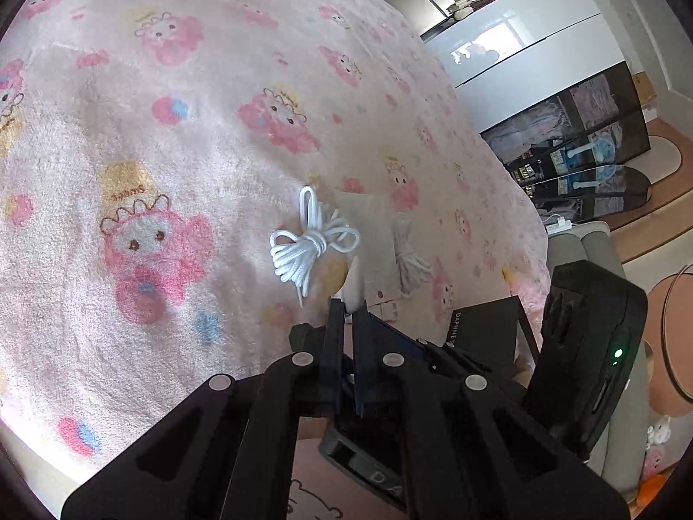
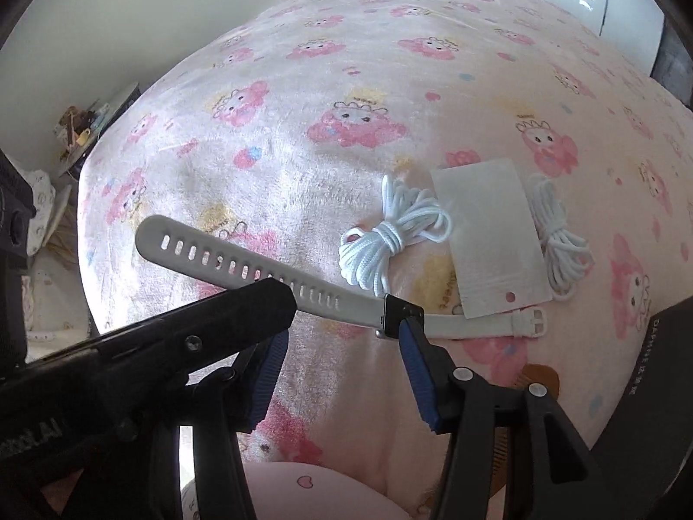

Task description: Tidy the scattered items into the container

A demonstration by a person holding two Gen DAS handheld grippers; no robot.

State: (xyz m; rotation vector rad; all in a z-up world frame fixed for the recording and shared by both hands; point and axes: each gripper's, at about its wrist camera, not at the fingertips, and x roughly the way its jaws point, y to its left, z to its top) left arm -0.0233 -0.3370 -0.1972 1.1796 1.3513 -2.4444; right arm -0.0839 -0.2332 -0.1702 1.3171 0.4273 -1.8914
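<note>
In the right wrist view a smartwatch with a white strap is held up above the pink blanket. The black left gripper is shut on the strap from the left. In the left wrist view the left gripper is shut on the white strap. My right gripper is open, its blue pads either side of the space just below the watch body. A white cord bundle, a flat white packet and a second cord bundle lie on the blanket. A dark box stands at the right.
The pink cartoon-print blanket covers the bed. The dark box sits at the bed's near edge. The bed drops off to the floor at right, with a glass cabinet and a white wardrobe beyond. A brown comb lies by the box.
</note>
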